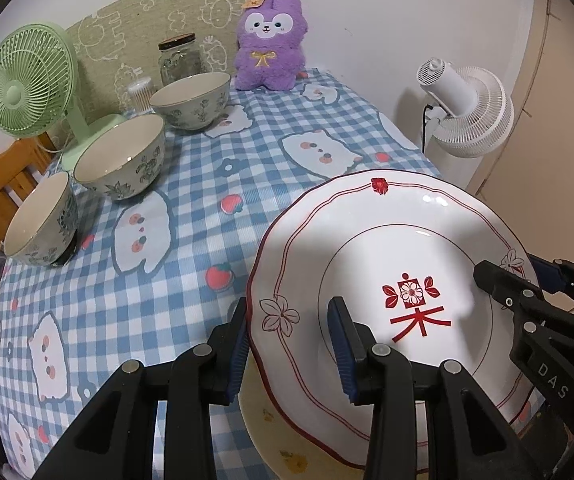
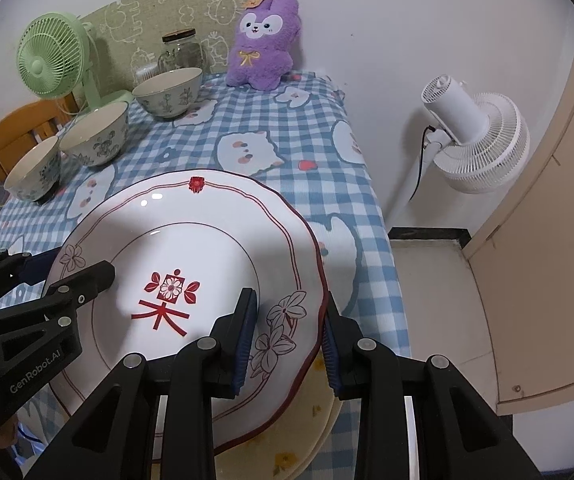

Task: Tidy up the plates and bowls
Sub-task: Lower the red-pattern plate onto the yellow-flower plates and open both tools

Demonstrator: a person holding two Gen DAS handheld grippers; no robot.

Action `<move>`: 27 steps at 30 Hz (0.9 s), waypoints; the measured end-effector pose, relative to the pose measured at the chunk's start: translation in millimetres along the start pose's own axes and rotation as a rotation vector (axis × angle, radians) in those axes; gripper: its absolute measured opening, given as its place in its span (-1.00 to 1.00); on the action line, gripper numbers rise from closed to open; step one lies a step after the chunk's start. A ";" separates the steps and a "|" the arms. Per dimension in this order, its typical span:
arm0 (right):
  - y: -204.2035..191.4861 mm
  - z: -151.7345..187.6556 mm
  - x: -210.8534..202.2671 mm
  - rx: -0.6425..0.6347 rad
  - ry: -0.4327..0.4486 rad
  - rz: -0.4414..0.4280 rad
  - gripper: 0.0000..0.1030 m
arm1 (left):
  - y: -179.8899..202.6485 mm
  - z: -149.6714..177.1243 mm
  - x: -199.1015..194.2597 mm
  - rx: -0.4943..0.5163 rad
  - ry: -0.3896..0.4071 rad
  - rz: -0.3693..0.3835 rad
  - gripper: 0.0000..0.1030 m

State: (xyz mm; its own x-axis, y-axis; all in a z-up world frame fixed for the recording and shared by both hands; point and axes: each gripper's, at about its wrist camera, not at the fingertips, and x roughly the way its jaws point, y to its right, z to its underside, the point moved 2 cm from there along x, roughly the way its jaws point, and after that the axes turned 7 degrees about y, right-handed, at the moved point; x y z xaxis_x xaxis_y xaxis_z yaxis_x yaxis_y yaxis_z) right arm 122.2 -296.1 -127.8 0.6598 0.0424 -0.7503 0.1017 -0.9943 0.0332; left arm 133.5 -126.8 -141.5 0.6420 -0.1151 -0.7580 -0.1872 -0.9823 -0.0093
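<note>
Standing in a row at far left: three bowls (image 1: 121, 158). Gripping the red-trimmed plate (image 1: 391, 264) by its left rim: left hand-held gripper (image 1: 291, 344). Clamping its right rim, above a yellow plate (image 2: 311, 432): right hand-held gripper (image 2: 289, 344).

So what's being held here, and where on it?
The red-patterned white plate, gripped by both tools at opposite rim edges: left tool on its left rim, right tool on its right rim.

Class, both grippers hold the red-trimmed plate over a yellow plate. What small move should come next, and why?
Probably lower the red-trimmed plate straight down onto the yellow plate beneath it: left gripper and right gripper clamp opposite rims, and it hangs just above.
</note>
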 end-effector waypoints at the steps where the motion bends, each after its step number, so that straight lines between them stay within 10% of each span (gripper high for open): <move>1: -0.1 1.3 -0.3 0.000 -0.002 0.000 -0.36 | 0.3 1.3 -0.2 0.002 -0.001 0.001 -0.27; 27: -3.8 22.6 -3.9 -0.007 -0.024 0.033 -0.27 | 18.0 24.6 -5.8 0.146 0.048 -0.068 -0.26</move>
State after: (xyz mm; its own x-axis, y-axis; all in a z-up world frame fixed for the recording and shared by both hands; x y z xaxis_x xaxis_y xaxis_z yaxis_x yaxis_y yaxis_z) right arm 102.4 -294.7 -139.9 0.6448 0.0074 -0.7643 0.0853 -0.9944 0.0624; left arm 108.1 -140.2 -153.3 0.6911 -0.0599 -0.7203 -0.2462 -0.9565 -0.1567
